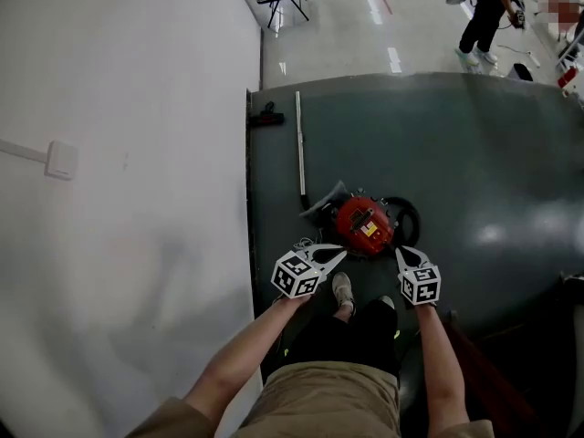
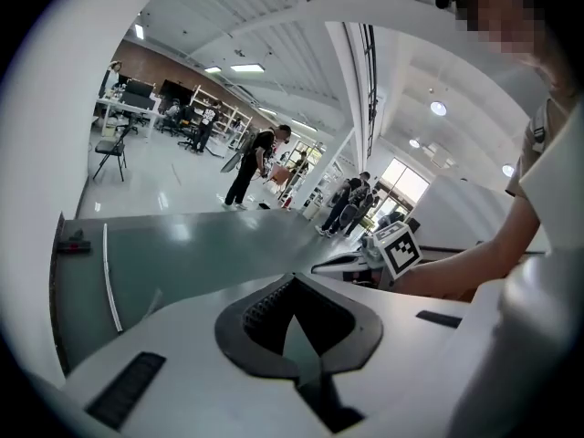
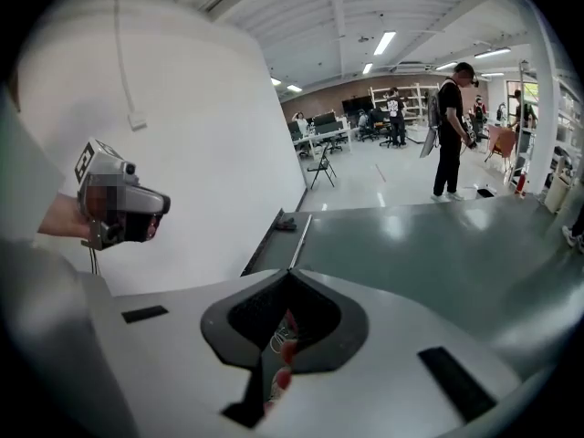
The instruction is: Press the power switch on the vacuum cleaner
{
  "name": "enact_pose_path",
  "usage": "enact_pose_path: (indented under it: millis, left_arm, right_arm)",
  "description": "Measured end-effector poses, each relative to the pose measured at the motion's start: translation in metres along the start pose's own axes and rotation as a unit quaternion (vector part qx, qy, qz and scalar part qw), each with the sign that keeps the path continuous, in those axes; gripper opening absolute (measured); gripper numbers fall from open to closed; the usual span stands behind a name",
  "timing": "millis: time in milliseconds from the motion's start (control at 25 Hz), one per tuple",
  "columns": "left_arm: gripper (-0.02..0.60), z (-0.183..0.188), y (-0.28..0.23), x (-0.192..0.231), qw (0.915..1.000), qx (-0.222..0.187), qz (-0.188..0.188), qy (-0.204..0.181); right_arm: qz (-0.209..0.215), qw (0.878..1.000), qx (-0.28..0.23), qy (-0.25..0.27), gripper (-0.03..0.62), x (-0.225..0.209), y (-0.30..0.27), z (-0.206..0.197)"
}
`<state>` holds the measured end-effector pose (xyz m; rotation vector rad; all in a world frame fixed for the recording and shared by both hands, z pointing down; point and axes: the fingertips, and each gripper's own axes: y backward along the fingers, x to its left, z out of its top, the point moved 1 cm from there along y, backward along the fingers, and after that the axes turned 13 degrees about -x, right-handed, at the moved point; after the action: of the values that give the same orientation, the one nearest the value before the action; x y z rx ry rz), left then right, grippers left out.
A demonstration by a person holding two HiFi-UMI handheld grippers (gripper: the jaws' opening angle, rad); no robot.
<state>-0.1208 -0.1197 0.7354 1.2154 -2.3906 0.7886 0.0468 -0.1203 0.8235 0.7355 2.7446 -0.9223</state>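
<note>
Both grippers held low over the floor, person standing. Left gripper [image 1: 336,255]: jaws shut tip to tip, nothing between them, only green mat [image 2: 182,245] showing through the gap behind the tips. Right gripper [image 1: 402,255]: jaws likewise together and empty, with a sliver of red seen through their gap. That red is the vacuum [image 1: 365,224], on the mat just ahead of and below both sets of tips and between them, nearer the right. Neither gripper touches it. Switch not made out from here; a pale label sits on top of the red housing. Beyond the vacuum, ahead of the left jaws, a wand [image 1: 299,149] lies on the mat, with a brush head [image 1: 266,115] past it by the wall [image 1: 128,153]. Far off, a person [image 1: 484,12] on the open floor. Risks, as I judge them: closed tips skidding off the rounded housing if brought down off-centre; the canister shifting under a slanted push; hitting the wrong button, since the switch is unconfirmed.
</note>
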Motion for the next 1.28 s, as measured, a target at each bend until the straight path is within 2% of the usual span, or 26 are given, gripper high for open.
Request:
enact_pose_path:
  millis: [160, 400, 560, 760, 960, 1080, 1280]
  left_arm:
    - [0.003, -0.024, -0.015, 0.03, 1.0, 0.002, 0.008, -0.003]
    - [0.003, -0.083, -0.052, 0.067, 0.9994, 0.015, 0.016, 0.027]
    - [0.003, -0.108, -0.078, 0.089, 0.9992, 0.031, 0.013, 0.02]
    - [0.003, -0.14, -0.103, 0.115, 0.9981, 0.056, 0.023, 0.01]
    - [0.003, -0.168, -0.119, 0.126, 0.9967, 0.069, 0.034, 0.027]
    - [0.003, -0.184, -0.126, 0.131, 0.9953, 0.084, 0.042, 0.023]
    - [0.003, -0.195, -0.136, 0.137, 0.9934, 0.1, 0.055, 0.016]
  right_arm:
    - [-0.008, 0.999, 0.032, -0.015, 0.009, -0.018, -0.056, -0.059]
    - [-0.054, 0.99, 0.117, 0.049, 0.009, -0.063, -0.127, -0.163]
    - [-0.058, 0.984, 0.152, 0.068, 0.009, -0.087, -0.162, -0.21]
    - [-0.043, 0.981, 0.178, 0.063, 0.009, -0.098, -0.191, -0.252]
    - [0.0, 0.969, 0.222, 0.108, 0.009, -0.097, -0.219, -0.281]
    - [0.015, 0.963, 0.238, 0.126, 0.009, -0.093, -0.236, -0.296]
    - [0.01, 0.957, 0.257, 0.136, 0.009, -0.09, -0.25, -0.31]
